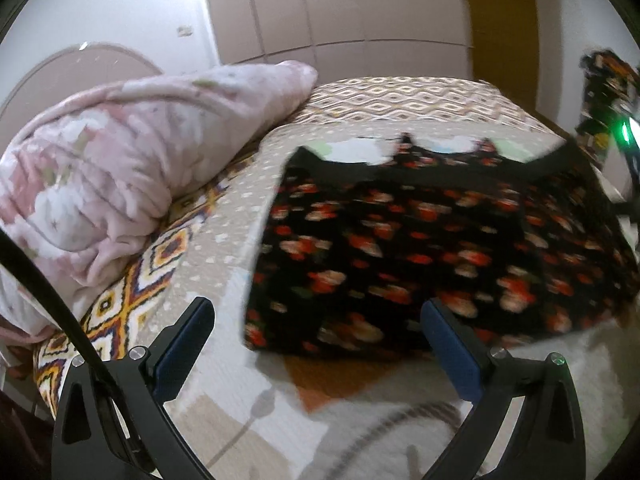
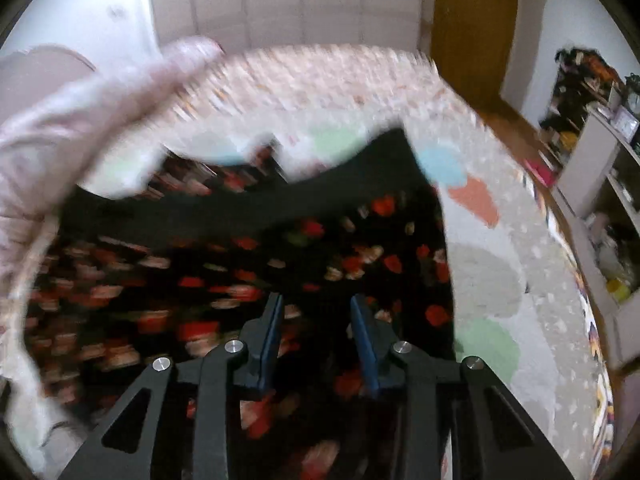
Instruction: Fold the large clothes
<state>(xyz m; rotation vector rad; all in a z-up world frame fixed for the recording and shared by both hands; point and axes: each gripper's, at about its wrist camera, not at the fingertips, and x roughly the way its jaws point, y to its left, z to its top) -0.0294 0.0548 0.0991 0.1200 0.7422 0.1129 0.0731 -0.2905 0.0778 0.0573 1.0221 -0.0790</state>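
Observation:
A black garment with red and cream flowers [image 1: 420, 248] lies spread flat on the bed, with a plain black band along its far edge [image 2: 248, 204]. My left gripper [image 1: 316, 308] hovers over the garment's near left corner. Its jaws stand wide open with nothing between the blue pads [image 1: 452, 356]. My right gripper [image 2: 317, 300] points steeply down over the right half of the floral garment [image 2: 360, 256]. Its jaws stand partly apart, with only the fabric below showing through the gap. Both views are blurred.
A bunched pink floral quilt [image 1: 120, 160] is heaped on the bed's left side. A pale spread with coloured patches [image 2: 492, 280] lies under the garment, over a diamond-pattern bedcover [image 1: 400, 98]. Wardrobe doors [image 1: 340, 4] stand behind, shelves [image 2: 600, 184] on the right. A black cable [image 1: 40, 280] crosses the left.

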